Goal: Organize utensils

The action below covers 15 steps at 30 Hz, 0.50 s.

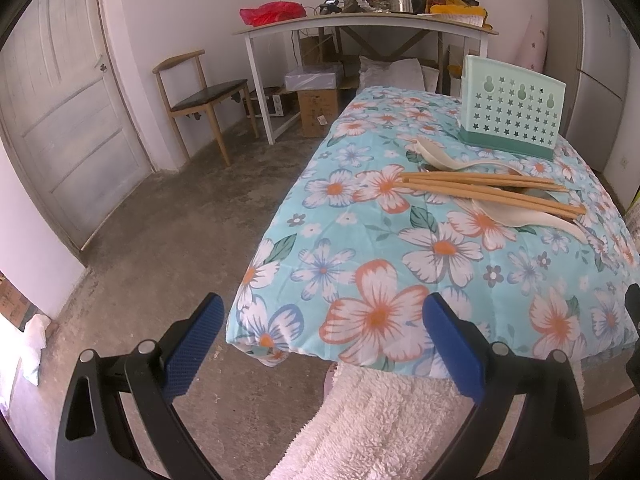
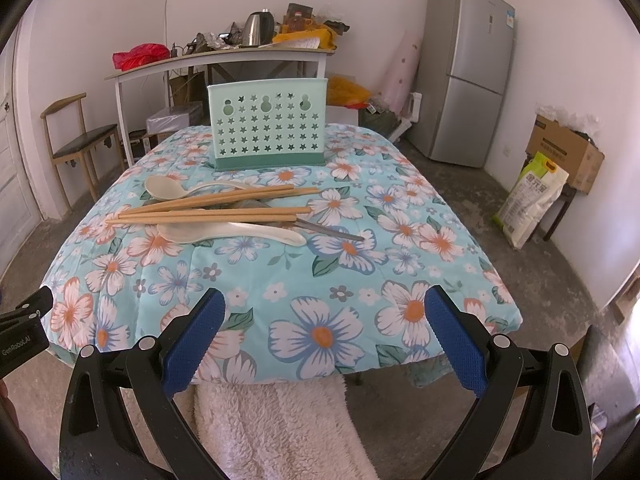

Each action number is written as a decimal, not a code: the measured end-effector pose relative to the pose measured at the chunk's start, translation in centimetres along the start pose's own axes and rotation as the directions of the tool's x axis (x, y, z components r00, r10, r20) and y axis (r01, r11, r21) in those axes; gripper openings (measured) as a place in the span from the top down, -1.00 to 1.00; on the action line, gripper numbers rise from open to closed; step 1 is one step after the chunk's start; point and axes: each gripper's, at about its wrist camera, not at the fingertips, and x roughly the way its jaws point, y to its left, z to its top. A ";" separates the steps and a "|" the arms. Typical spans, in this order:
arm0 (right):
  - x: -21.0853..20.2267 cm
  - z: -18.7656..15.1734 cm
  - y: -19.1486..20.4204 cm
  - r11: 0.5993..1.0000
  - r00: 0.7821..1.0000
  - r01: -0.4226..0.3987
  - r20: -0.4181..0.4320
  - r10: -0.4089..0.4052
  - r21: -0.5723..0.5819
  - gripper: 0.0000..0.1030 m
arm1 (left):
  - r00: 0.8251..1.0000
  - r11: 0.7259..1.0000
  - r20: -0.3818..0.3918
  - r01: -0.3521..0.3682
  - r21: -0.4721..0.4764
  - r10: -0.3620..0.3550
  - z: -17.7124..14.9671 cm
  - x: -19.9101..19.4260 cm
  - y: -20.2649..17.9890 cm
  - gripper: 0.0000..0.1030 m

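A mint green utensil holder (image 2: 267,128) with star holes stands upright at the far end of the floral-covered table (image 2: 320,280); it also shows in the left wrist view (image 1: 512,114). In front of it lies a pile: several wooden chopsticks (image 2: 216,210), two cream spoons (image 2: 236,234) (image 2: 166,188), and a metal utensil (image 2: 336,232) partly hidden under them. The pile shows in the left wrist view (image 1: 488,192). My right gripper (image 2: 322,332) is open and empty, near the table's front edge. My left gripper (image 1: 320,340) is open and empty, at the table's front left corner.
A pink fleece cloth (image 2: 280,432) hangs below the table's front edge. A wooden chair (image 1: 200,96) and a cluttered white side table (image 1: 360,24) stand behind. A fridge (image 2: 468,72), cardboard box (image 2: 568,152) and rice bag (image 2: 532,200) are at the right.
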 end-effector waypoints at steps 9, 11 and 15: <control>-0.1 0.0 0.0 1.000 1.000 0.002 0.002 -0.002 0.000 -0.85 | 1.000 1.000 -0.001 0.000 -0.001 0.000 0.0 0.0 0.0 -0.89; -0.2 0.0 0.0 1.000 1.000 0.002 0.003 -0.002 0.000 -0.85 | 1.000 1.000 0.000 0.000 0.000 0.000 0.0 0.0 0.0 -0.89; -0.1 0.1 -0.2 1.000 1.000 0.002 0.002 -0.002 0.000 -0.85 | 1.000 1.000 0.000 0.000 0.000 0.000 0.0 0.1 0.0 -0.89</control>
